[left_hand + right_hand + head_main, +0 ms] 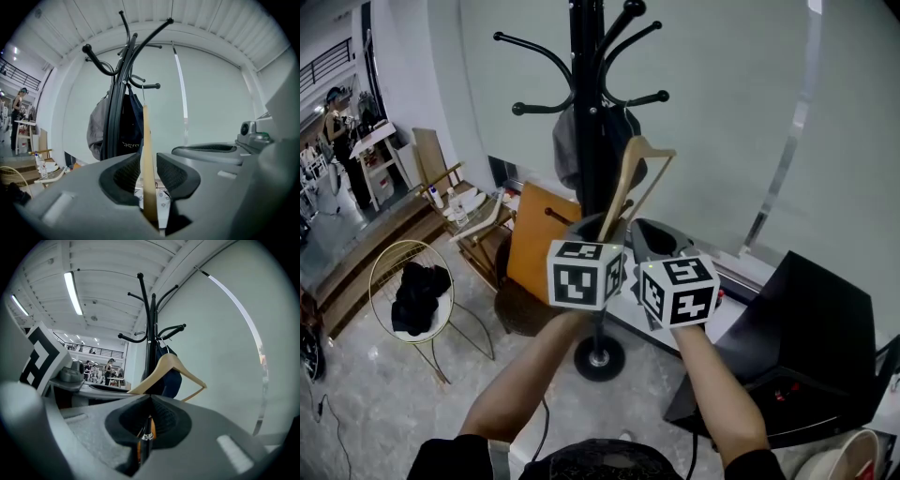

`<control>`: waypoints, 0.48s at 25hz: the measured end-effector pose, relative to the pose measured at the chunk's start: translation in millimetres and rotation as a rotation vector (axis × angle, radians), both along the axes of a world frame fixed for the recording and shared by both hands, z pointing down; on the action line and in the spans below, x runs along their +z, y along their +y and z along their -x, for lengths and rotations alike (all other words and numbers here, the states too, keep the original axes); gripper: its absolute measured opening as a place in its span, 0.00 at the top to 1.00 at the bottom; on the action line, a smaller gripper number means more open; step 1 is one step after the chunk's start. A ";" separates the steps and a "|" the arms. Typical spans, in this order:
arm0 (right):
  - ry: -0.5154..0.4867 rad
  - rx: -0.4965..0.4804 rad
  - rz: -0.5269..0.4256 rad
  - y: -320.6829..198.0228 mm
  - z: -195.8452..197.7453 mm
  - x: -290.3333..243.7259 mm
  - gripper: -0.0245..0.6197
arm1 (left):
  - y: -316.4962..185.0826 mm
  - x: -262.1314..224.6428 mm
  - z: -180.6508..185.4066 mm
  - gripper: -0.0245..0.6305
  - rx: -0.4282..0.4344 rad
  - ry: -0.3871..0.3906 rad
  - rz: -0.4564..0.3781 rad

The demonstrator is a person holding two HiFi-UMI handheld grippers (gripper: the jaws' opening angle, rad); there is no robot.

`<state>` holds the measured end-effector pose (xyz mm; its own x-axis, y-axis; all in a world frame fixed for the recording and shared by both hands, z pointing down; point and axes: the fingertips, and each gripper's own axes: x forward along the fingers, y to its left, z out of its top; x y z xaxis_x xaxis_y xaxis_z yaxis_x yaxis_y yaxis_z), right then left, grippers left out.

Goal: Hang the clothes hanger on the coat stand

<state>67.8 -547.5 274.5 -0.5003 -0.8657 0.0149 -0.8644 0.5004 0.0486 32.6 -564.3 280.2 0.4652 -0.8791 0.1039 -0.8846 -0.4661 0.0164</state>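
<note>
Pale frosted wall panels back a marble floor where the black coat stand point(586, 112) rises at centre, a grey bag point(565, 150) hanging against its pole. A gold wire chair point(373, 286) sits well to the left.

Both bare forearms reach forward and upward side by side, with the marker cubes almost touching. The wooden clothes hanger point(628, 178) stands tilted just in front of the pole, below the curved pegs. Whether its hook touches a peg cannot be made out.

The left gripper point(598, 225) pinches the hanger's lower end, its jaws clamped on the wood. The right gripper point(661, 234) is close beside it, jaws pressed together with no part of the hanger between them.
</note>
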 end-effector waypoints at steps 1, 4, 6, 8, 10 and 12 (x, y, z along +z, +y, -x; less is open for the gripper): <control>-0.001 0.002 0.001 1.5 0.3 0.4 0.96 | 1.8 -0.5 0.2 0.82 0.004 0.000 -0.001; -0.004 0.007 0.004 6.5 1.5 0.9 0.96 | 8.0 -2.1 1.6 0.82 0.013 -0.004 -0.008; -0.004 0.009 0.005 9.7 3.4 1.5 0.96 | 11.7 -3.0 3.5 0.82 0.013 -0.008 -0.017; 0.000 0.011 0.007 13.0 5.5 2.4 0.96 | 15.6 -3.3 4.4 0.81 0.016 -0.010 -0.022; 0.004 0.013 0.007 16.5 7.3 2.8 0.96 | 20.0 -3.9 5.2 0.81 0.021 -0.011 -0.026; 0.003 0.015 0.007 19.7 8.7 2.2 0.96 | 23.9 -4.6 6.6 0.81 0.024 -0.010 -0.029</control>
